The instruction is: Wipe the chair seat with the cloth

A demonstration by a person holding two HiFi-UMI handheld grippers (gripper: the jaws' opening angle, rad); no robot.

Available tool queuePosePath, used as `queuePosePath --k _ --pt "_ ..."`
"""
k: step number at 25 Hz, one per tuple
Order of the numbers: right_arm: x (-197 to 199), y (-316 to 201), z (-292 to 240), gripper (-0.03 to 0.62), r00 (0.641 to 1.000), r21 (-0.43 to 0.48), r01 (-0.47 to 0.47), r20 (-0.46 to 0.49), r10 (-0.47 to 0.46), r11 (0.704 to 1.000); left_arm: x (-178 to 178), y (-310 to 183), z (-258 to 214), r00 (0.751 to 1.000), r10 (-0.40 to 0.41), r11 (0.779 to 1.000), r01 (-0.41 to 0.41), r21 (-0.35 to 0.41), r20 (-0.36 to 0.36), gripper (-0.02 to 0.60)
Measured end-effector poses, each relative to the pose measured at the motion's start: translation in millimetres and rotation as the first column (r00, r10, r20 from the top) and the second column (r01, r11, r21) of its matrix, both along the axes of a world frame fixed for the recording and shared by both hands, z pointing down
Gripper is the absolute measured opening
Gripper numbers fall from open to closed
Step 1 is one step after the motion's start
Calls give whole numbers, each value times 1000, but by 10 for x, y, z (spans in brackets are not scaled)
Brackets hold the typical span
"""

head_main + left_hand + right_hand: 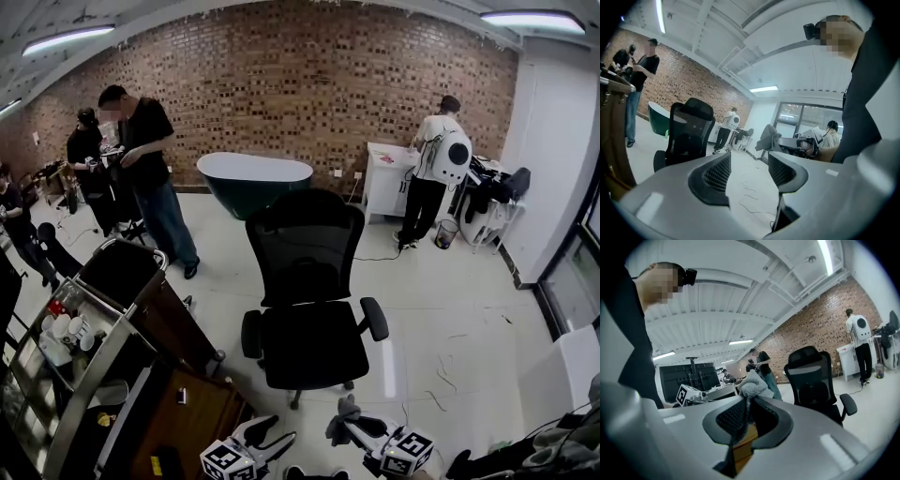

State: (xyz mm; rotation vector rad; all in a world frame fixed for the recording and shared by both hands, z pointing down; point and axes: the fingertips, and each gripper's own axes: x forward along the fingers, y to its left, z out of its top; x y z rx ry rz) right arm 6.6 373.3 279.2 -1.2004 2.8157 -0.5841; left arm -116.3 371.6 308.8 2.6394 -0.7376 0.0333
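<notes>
Grey cloth (pixel 345 419) sat bunched in the right gripper (pixel 356 429). Its jaws were pinched together on the fabric, with a tuft standing out past the tips, probably so a soft pad would meet the surface first. It hung low in front of the person, well short of the black chair seat (pixel 309 345), which lay bare, so the wiping looked not yet begun. The left gripper (pixel 274 441) hovered just beside it, jaws moderately apart with nothing between them, likely kept free to steady the backrest (pixel 305 248). A trolley (pixel 112 309) stood near on the left. The bottom edge of the head view cut off both grippers and hid the hands. How much cloth trailed below the jaws was hard to make out.
</notes>
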Motion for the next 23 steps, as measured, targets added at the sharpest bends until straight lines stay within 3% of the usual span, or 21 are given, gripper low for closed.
queuePosePath --k 11,23 --pt "488 290 -204 40 1000 55 12 1 -12 998 420 206 -320 999 -31 997 33 67 -31 272" --pt "584 222 -351 40 998 103 55 14 -56 993 602 251 -449 998 -53 995 56 86 -34 272"
